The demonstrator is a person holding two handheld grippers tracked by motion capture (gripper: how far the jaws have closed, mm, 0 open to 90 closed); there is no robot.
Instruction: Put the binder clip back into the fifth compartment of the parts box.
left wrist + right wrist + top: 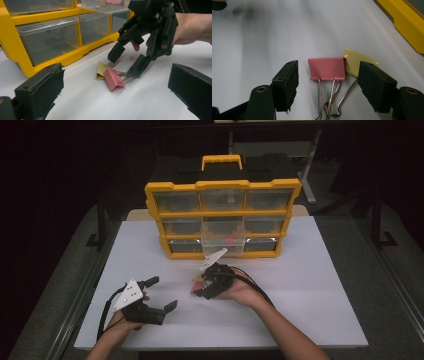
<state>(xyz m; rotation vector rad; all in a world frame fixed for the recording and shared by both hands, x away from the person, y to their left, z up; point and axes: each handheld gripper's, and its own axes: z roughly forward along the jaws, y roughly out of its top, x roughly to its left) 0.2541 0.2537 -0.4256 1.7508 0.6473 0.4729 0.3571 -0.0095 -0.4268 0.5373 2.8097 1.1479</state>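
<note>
yellow clip (358, 61) half behind pink clip (327, 68)

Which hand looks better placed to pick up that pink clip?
Right. The right gripper already has its open jaws either side of the pink clip; the left gripper sits open, off to the side.

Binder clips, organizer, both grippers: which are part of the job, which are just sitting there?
In play:
- pink binder clip, between the open right gripper
- yellow binder clip, touching the pink one
- pulled-out clear drawer of the yellow organizer

Idle:
- left gripper, open, apart from the clips
- white table
</note>
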